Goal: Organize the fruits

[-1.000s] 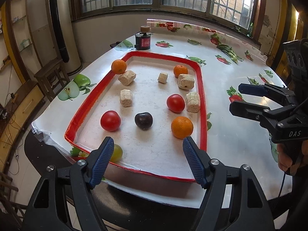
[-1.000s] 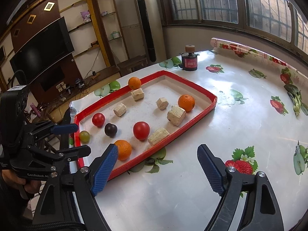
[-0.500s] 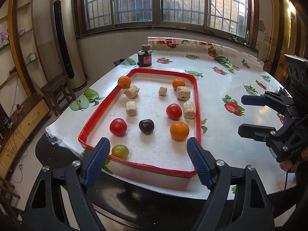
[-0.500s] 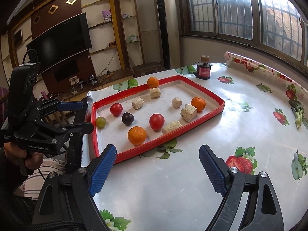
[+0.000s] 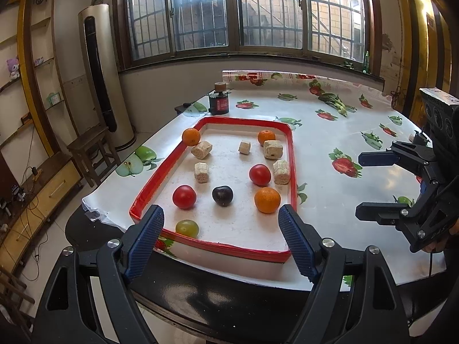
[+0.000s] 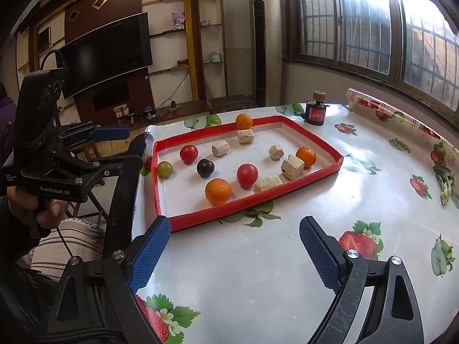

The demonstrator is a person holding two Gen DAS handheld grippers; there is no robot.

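A red-rimmed white tray [image 5: 291, 157] lies on the table. It holds three oranges, the nearest [image 5: 267, 199], two red tomatoes [image 5: 184, 197] [image 5: 260, 174], a dark plum [image 5: 222, 195], a green grape [image 5: 187, 228] in the near left corner, and several beige blocks [image 5: 201, 172]. My left gripper [image 5: 220, 211] hovers open before the tray's near edge with nothing between its fingers. My right gripper [image 6: 235, 222] is open and empty over bare tablecloth beside the tray's long rim [image 6: 246, 200]. Each gripper shows in the other's view: the right gripper [image 5: 361, 185] and the left gripper [image 6: 132, 146].
A small dark jar with a cork lid [image 5: 219, 101] stands beyond the tray's far end. The fruit-print tablecloth [image 6: 358, 189] covers the round table, whose black edge [image 5: 200, 295] shows below my left gripper. A wooden stool [image 5: 91, 149] stands on the floor to the left.
Both grippers have drawn back from the tray and tilted up, so more of the room shows. Their jaws stand a little wider. The fruit has not moved.
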